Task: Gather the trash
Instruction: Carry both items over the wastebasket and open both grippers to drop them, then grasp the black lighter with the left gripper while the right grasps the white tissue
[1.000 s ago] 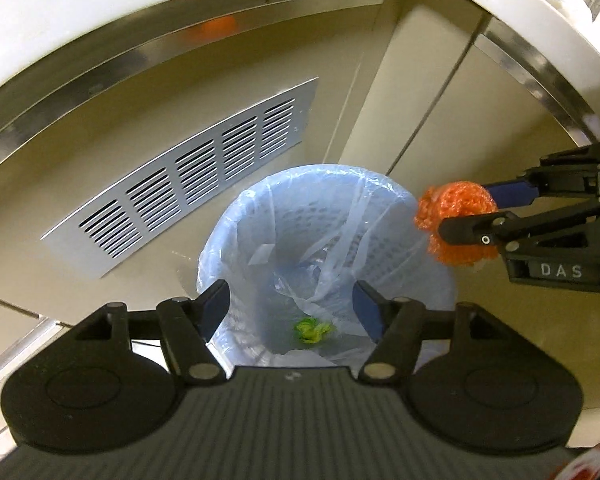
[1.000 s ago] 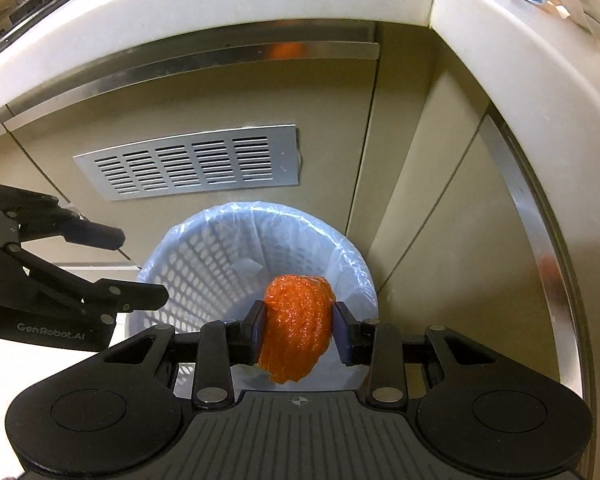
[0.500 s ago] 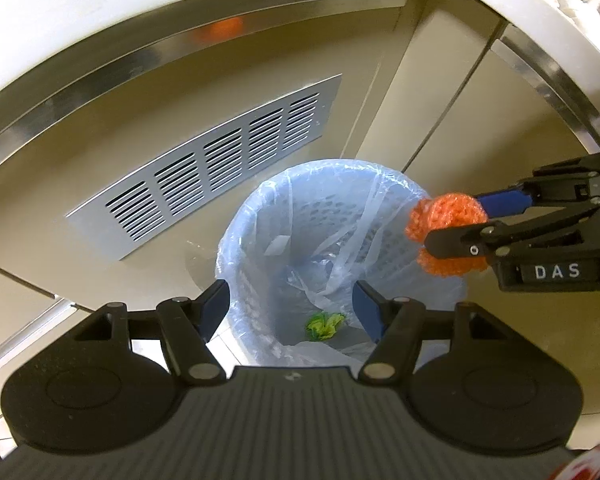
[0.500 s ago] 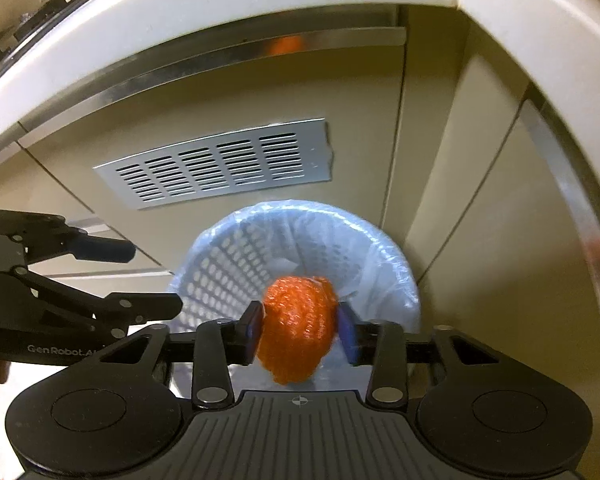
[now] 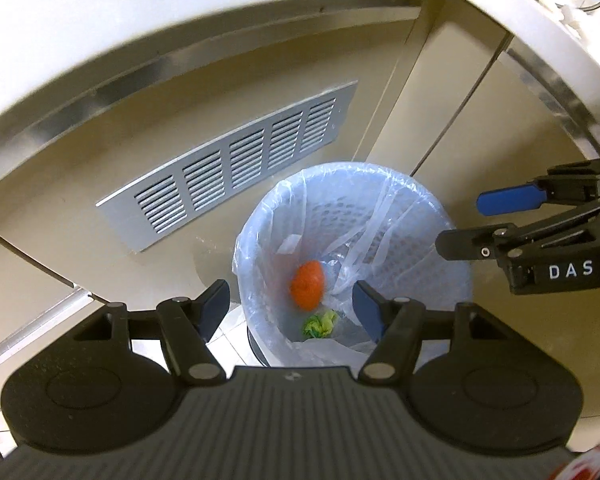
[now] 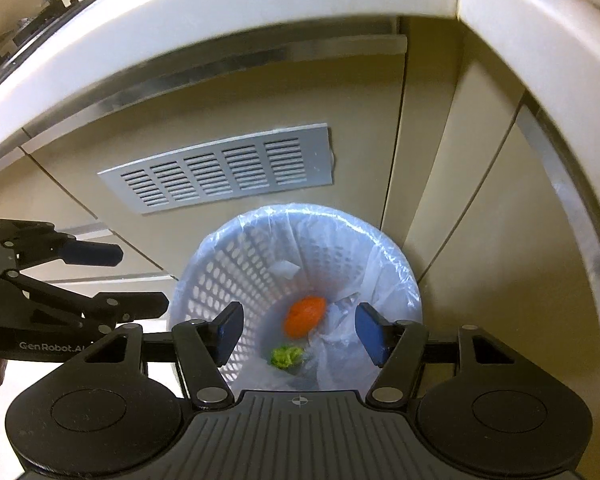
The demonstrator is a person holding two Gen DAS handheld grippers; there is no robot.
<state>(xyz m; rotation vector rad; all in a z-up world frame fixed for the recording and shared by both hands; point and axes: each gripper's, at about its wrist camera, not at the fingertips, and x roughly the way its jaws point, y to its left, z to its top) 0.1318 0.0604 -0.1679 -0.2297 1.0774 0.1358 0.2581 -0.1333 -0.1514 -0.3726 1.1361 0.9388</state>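
overhead, both hand-held grippers, left (image 5: 290, 306) parted, right (image 6: 298, 332) opening, empty above basket rim (image 6: 380, 240)

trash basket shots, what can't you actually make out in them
- Orange trash: motion-blurred in both wrist views, so whether it has landed or is in the air is unclear.
- Bottom of the lined trash basket: near part cut off by each camera's own gripper body.
- Green scrap: too small to identify.
- Countertop items: clipped by the top right edge.
- Right gripper, jaws opening and empty; left gripper open, both hands out of frame.
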